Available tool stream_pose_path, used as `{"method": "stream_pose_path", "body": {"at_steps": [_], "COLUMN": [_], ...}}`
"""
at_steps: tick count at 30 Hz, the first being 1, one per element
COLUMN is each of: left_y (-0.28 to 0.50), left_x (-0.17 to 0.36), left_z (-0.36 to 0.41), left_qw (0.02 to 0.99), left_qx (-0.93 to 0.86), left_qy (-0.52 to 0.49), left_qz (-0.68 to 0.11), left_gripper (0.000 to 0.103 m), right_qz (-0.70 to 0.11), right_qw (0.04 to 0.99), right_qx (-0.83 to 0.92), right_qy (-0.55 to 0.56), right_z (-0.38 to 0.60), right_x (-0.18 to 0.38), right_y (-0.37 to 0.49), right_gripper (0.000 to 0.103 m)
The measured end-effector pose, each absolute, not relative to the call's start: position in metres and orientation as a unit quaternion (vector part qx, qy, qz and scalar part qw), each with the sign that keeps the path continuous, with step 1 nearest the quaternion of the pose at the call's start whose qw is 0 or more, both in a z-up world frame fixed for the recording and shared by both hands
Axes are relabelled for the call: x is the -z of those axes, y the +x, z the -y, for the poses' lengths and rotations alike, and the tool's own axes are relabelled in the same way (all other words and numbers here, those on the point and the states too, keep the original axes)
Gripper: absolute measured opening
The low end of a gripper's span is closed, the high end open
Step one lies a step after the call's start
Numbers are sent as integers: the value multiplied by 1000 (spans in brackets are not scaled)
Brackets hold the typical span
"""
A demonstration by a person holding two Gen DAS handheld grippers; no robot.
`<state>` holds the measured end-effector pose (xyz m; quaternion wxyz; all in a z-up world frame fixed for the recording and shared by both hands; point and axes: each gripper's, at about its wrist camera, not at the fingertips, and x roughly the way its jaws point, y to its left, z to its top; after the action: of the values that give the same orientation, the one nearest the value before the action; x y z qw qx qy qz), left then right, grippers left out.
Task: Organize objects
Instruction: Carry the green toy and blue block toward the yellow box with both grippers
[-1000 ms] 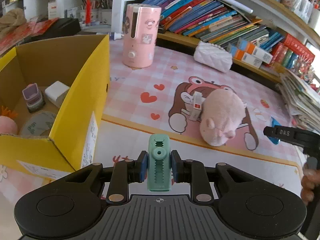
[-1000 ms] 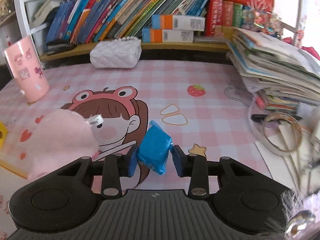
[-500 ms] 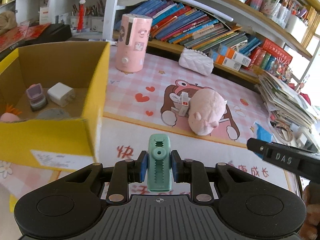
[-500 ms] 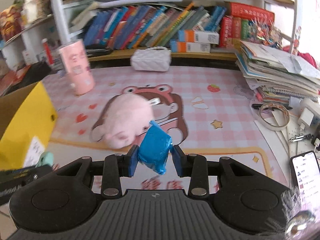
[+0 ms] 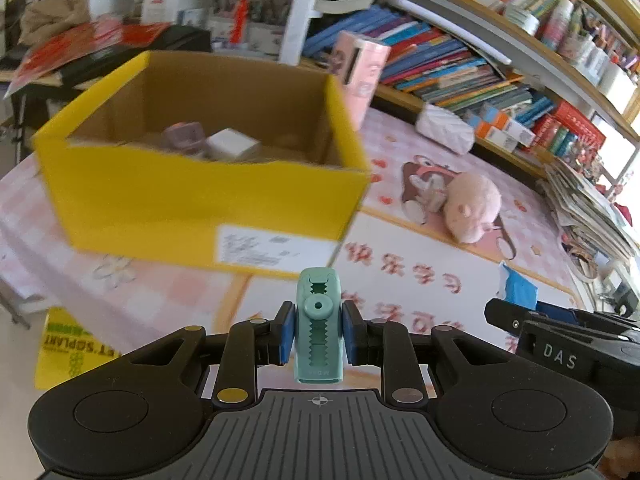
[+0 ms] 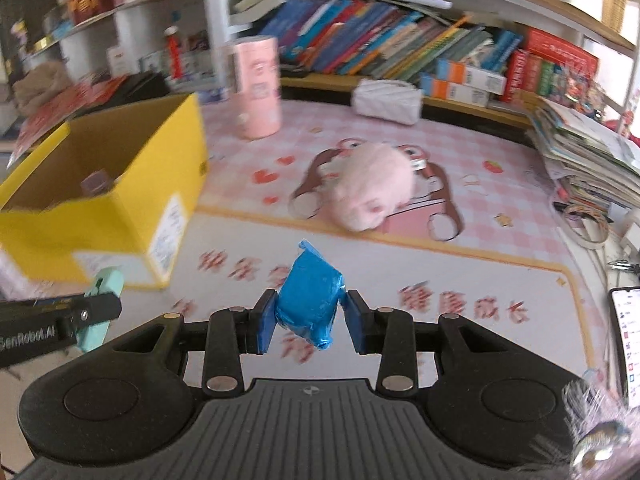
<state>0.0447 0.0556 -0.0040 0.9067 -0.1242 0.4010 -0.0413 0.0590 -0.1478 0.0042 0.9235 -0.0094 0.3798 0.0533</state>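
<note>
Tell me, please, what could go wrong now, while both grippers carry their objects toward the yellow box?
1. The right gripper pinches the soft blue packet, which may slip out short of the yellow box.
2. The left gripper holds the green clip below the box's rim, so it could hit the front wall.
3. Both grippers are close together and might collide.

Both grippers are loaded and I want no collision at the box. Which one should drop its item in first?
Left, probably. The left gripper, shut on the green clip, faces the yellow box head-on. The right gripper, holding the blue packet, sees it off to the side.
</note>
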Motion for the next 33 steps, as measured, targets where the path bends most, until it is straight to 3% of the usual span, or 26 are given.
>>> {"method": "stream_pose_path", "body": {"at_steps": [33], "left_y": [-43], "left_x": [-2], "left_z": [-174], "left_qw": [913], "left_qx": [-15], "left_qy": [-139], "left_qz": [-383], "left_gripper": [23], "right_qz": [-389], "right_qw": [914], "right_qx": [-114], "right_qy": [-10], "right_z": [25], "right_x": [3], "right_y": [-16], "right_gripper": [34]}}
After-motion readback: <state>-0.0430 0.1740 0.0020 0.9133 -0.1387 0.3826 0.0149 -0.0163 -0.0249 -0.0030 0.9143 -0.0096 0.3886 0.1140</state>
